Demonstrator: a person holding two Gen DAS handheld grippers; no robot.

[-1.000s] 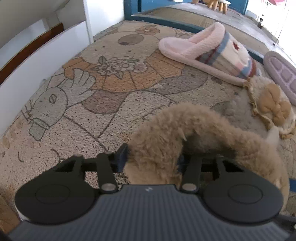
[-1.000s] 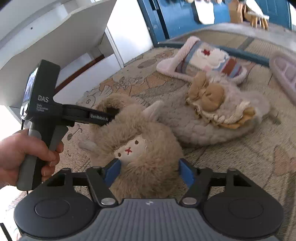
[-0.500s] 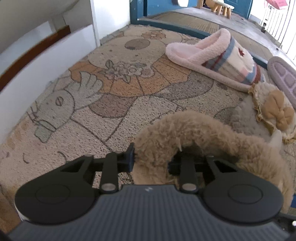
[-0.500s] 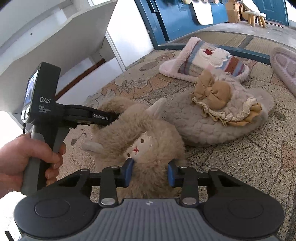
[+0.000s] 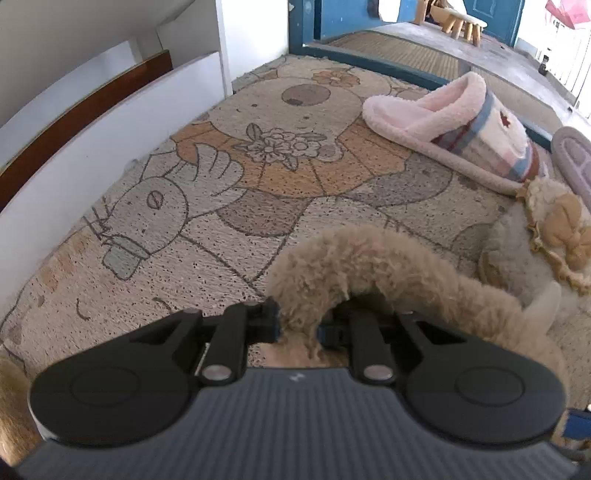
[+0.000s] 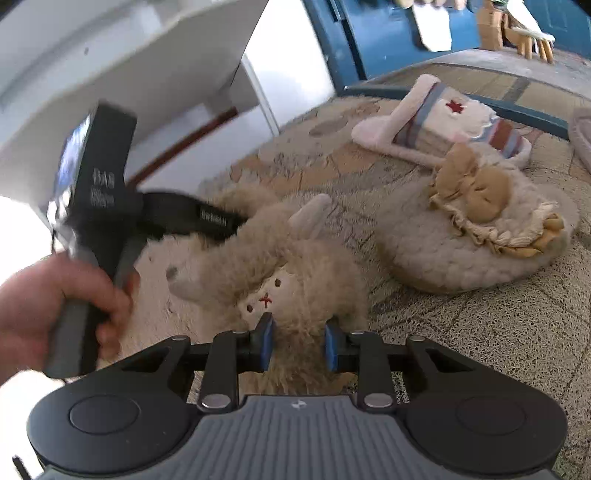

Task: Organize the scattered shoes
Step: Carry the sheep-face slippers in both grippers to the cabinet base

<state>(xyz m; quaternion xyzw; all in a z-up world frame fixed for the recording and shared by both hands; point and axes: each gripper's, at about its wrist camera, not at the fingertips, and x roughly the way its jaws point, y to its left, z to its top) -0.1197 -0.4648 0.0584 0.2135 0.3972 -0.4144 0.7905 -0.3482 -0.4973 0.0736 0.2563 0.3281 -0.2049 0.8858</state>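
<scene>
A tan furry animal-face slipper (image 6: 280,273) lies on the patterned rug (image 5: 184,229). My right gripper (image 6: 298,345) is shut on its toe end, just below the stitched face. My left gripper (image 5: 297,326) is shut on the furry rim of its heel opening (image 5: 354,262); it shows from the side in the right wrist view (image 6: 221,221). A cream slipper with a tan bow (image 6: 476,236) lies just right of it, also in the left wrist view (image 5: 535,236). A pink striped slipper (image 5: 454,129) lies farther back (image 6: 443,125).
A white shelf unit with a brown board (image 5: 85,122) runs along the left of the rug. A purple sole (image 5: 576,158) lies at the far right. A blue door frame (image 5: 369,22) and a wooden stool (image 5: 458,22) stand beyond the rug.
Both grippers have closed on the tan furry slipper, the right on its toe, the left on its heel rim. The slipper has tilted and risen a little.
</scene>
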